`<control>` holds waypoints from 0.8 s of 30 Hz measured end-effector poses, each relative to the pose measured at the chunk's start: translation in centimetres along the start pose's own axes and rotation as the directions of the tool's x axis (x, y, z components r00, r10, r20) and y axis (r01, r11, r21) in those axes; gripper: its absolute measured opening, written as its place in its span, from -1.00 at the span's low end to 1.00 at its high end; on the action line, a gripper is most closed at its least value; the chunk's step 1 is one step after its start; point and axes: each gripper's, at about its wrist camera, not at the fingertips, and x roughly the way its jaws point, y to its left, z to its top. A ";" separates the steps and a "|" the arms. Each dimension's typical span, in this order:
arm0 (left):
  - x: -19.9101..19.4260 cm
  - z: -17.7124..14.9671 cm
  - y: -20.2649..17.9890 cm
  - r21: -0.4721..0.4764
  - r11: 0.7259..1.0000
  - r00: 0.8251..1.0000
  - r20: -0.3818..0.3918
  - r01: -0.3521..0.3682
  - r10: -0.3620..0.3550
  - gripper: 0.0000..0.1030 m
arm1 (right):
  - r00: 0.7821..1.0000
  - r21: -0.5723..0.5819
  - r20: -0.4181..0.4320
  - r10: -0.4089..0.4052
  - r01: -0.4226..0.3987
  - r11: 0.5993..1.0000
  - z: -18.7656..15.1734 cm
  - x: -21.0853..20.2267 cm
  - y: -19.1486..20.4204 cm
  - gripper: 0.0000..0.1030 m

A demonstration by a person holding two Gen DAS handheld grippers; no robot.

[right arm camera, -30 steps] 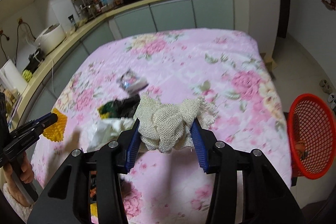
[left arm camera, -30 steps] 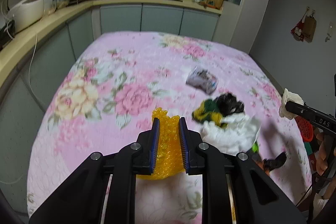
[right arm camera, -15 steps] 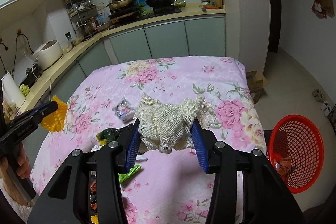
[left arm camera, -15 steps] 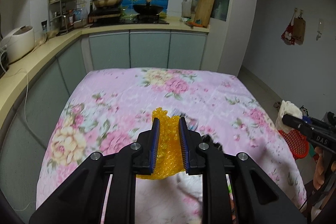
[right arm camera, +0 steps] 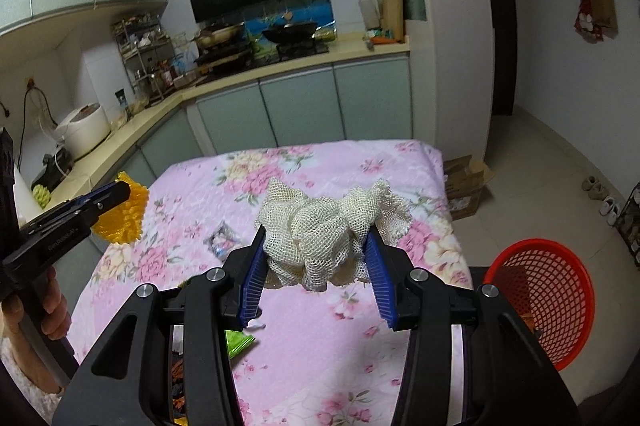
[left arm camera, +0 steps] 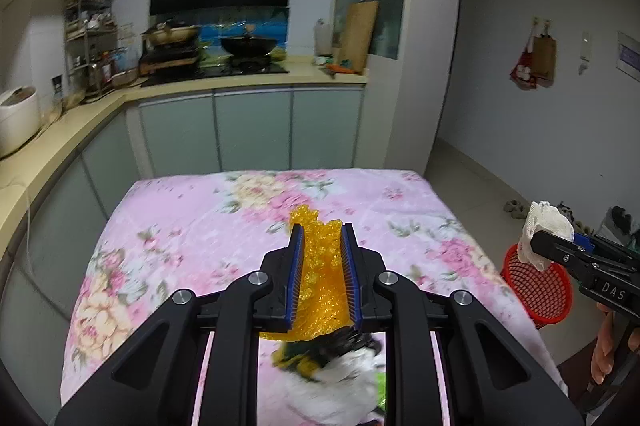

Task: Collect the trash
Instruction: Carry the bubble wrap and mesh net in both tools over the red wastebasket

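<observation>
- Left gripper [left arm camera: 322,246]: jaws nearly closed, pads pressing both sides of a crumpled yellow bubble wrap [left arm camera: 320,278]. The wad stands out past the fingertips and hangs below them, so the grip sits mid-wad; judged firm enough for a light, springy piece.
- Right gripper [right arm camera: 318,250]: jaws part-way apart, clamped on a bunched cream mesh cloth [right arm camera: 320,234]. The wider gap is taken up by the bulk of the cloth; frilled ends spill out on both sides and over the top.
- Both loads are held clear above the table [left arm camera: 192,238], which is covered by a pink floral cloth. Judgement: each hand carries one piece so two go to the bin in one trip.
- Red mesh basket [right arm camera: 544,298] stands on the floor just off the table's right edge, nearer the right gripper. Likely destination for the trash; something small lies inside, not identifiable.
- Still on the table: a small crumpled foil wrapper [right arm camera: 222,240] near the middle, and a pile of white, black and green scraps [left arm camera: 336,366] at the near edge, below the left gripper, blurred.
- Judgement: task part-way through; carry-to-basket step in hand, table pieces remain.
- Risk: trailing mesh ends may snag the basket rim on release.
</observation>
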 end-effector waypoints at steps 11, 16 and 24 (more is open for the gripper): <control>1.6 1.5 -4.8 0.078 0.993 0.996 0.011 0.090 -0.091 -0.65 | 0.996 0.063 0.071 -0.062 0.058 0.996 0.5 -2.5 -3.3 -0.13; 2.1 1.9 -6.7 0.106 0.986 0.991 0.009 0.132 -0.134 -0.65 | 0.991 0.092 0.093 -0.096 0.087 0.992 0.5 -3.7 -5.0 -0.13; 3.8 2.8 -11.0 0.139 0.963 0.973 -0.027 0.232 -0.230 -0.65 | 0.976 0.164 0.107 -0.187 0.168 0.972 -0.4 -5.5 -8.7 -0.13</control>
